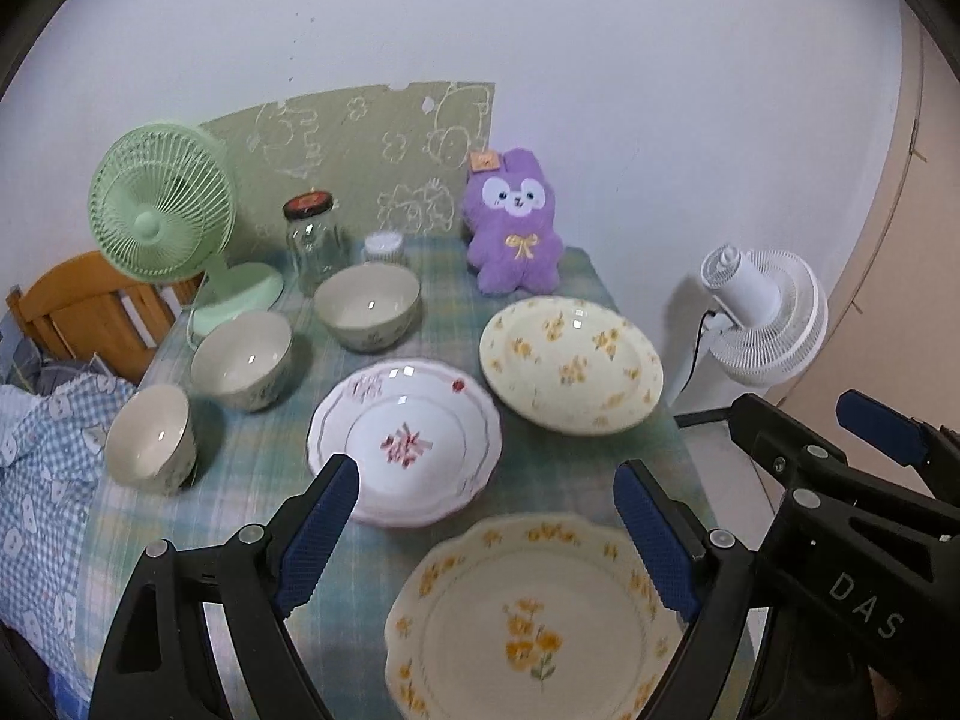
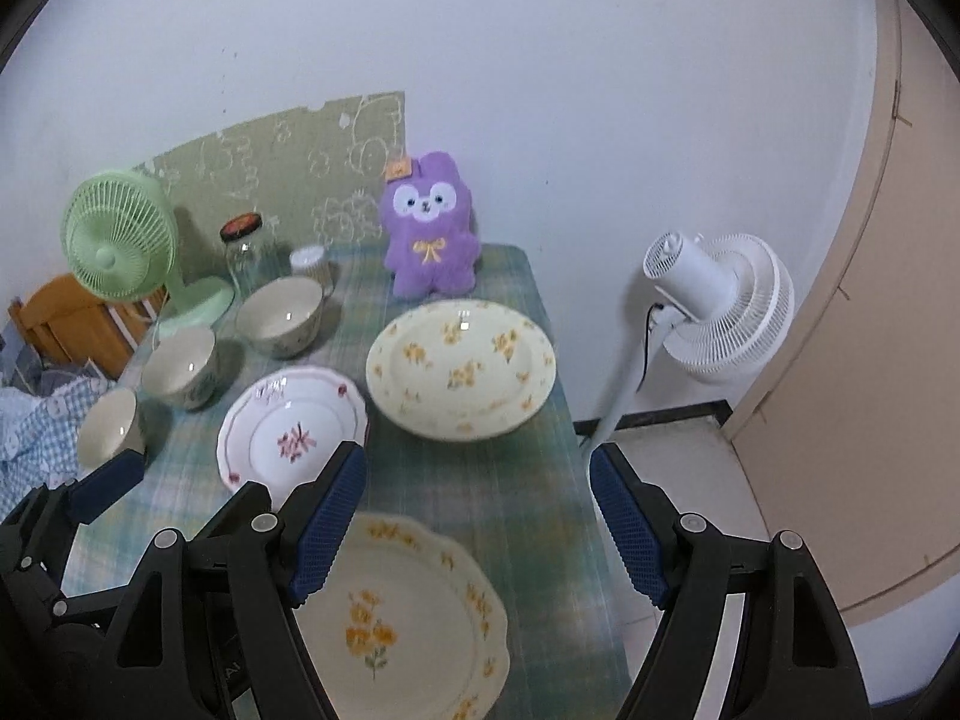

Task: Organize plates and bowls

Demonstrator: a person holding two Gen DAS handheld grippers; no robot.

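Observation:
Three plates lie on the green checked tablecloth (image 1: 252, 468): a cream scalloped plate with yellow flowers (image 1: 528, 618) nearest, a white plate with red flowers (image 1: 408, 438) in the middle, and a deep cream plate with yellow flowers (image 1: 570, 360) farther right. Three cream bowls stand in a row at the left: near (image 1: 150, 438), middle (image 1: 243, 357), far (image 1: 367, 306). My left gripper (image 1: 486, 534) is open and empty above the near plate. My right gripper (image 2: 474, 516) is open and empty above the table's right edge; the near plate (image 2: 402, 618) shows below it.
A green desk fan (image 1: 162, 210), a glass jar with a dark lid (image 1: 312, 240), a small white cup (image 1: 384, 246) and a purple plush toy (image 1: 516, 222) stand at the back by the wall. A white floor fan (image 2: 714, 300) stands right of the table. A wooden chair (image 1: 90, 312) is left.

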